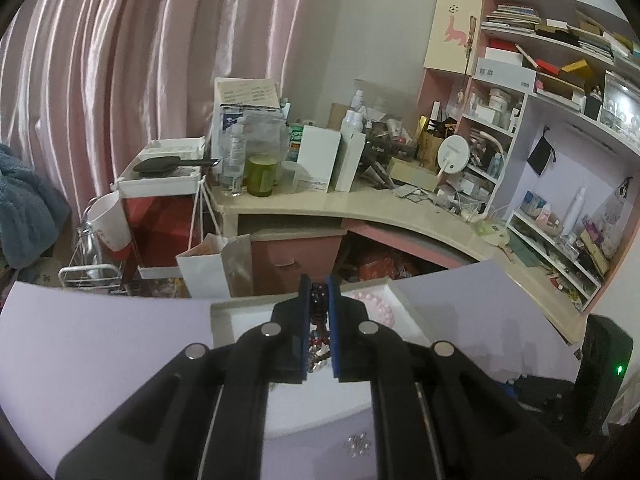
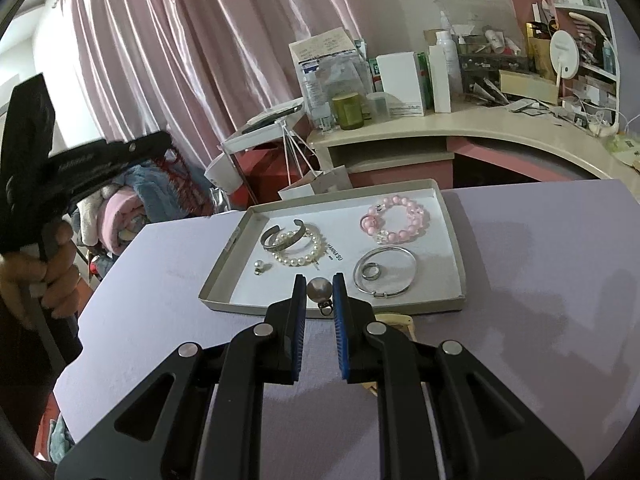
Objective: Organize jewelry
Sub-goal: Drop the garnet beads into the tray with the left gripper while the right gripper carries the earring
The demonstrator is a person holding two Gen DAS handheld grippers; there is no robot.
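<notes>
Above the lavender desk point(image 2: 520, 280), each hand-held gripper carried jewelry toward the tray point(image 2: 456, 240): left point(image 1: 319, 292) clamping a dark beaded bracelet point(image 1: 318, 320), right point(image 2: 319, 286) pinching a silver ball pendant point(image 2: 319, 289), likely needing placement next.

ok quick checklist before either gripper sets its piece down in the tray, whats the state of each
1. Left gripper shut on the dark red beaded string: ok.
2. Right gripper shut on the round silver ball pendant: ok.
3. Shallow grey cardboard tray flat on the lilac table: ok.
4. Bare tray floor near its front left corner: ok.
5. Beaded string hanging clear of the pink bead bracelet: cannot tell.
</notes>
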